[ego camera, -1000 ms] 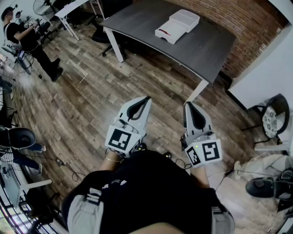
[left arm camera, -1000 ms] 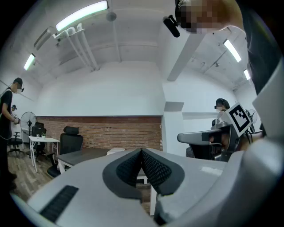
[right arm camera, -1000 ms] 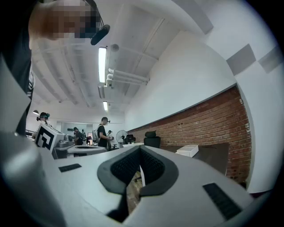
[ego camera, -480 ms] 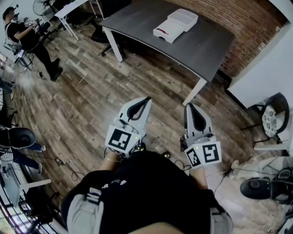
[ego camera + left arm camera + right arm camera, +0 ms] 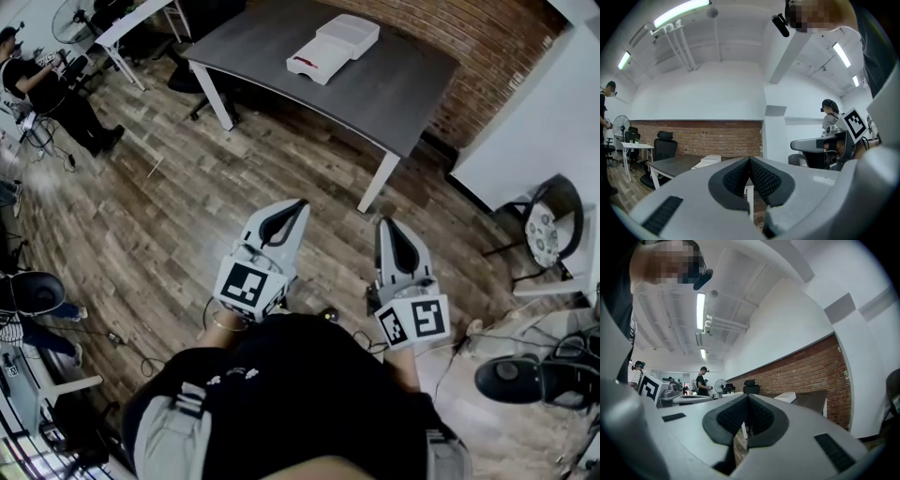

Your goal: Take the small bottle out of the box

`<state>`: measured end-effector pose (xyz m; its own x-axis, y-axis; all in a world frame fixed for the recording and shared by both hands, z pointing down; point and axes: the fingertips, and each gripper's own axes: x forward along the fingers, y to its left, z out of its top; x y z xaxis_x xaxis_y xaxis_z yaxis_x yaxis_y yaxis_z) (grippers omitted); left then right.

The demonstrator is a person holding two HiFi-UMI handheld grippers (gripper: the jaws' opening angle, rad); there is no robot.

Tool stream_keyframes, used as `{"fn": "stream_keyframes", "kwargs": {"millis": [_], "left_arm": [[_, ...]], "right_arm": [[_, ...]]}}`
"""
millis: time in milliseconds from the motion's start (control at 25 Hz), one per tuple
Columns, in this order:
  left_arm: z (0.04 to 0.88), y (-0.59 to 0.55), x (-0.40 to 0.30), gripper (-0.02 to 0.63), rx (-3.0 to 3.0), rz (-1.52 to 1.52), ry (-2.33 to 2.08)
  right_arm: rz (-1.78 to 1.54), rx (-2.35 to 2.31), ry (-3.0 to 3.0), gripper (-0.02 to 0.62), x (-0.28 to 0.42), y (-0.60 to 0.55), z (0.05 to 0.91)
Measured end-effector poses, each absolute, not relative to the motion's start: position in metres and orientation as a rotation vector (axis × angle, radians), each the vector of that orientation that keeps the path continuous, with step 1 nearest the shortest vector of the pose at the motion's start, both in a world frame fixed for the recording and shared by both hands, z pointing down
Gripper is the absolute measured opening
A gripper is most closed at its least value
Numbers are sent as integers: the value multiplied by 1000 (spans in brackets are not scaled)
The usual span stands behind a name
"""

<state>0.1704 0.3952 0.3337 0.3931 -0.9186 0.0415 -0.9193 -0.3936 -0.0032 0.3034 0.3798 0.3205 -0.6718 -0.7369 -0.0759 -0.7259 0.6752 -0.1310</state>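
A white box (image 5: pixel 333 48) with its lid swung open beside it lies on a dark grey table (image 5: pixel 375 89) at the far side of the room; the same box (image 5: pixel 708 161) shows small in the left gripper view and the box (image 5: pixel 785 397) in the right gripper view. No small bottle can be made out. My left gripper (image 5: pixel 302 202) and right gripper (image 5: pixel 382 223) are held side by side close to my body, well short of the table, over the wooden floor. Both are shut with nothing between the pads.
A brick wall (image 5: pixel 487 42) runs behind the table. A patterned chair (image 5: pixel 548 225) stands at the right, black office chairs (image 5: pixel 520 380) at lower right. A person (image 5: pixel 47 89) stands at far left by white tables (image 5: pixel 127 23). Cables lie on the floor near my feet.
The table and box have shifted left and upward in the head view as I move. Both grippers keep their pose and stay shut.
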Motion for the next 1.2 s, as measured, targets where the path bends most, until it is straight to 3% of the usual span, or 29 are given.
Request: {"fn": "stream_keyframes", "kwargs": {"millis": [720,1200], "left_arm": [[341,371,249,0,2671,114,-1622],[329,311,243,0,2710,7,-1612]], "right_arm": [[-227,-1318,2696,2,390,371,343],[-182,-1292,2731,2,371,312,333]]}}
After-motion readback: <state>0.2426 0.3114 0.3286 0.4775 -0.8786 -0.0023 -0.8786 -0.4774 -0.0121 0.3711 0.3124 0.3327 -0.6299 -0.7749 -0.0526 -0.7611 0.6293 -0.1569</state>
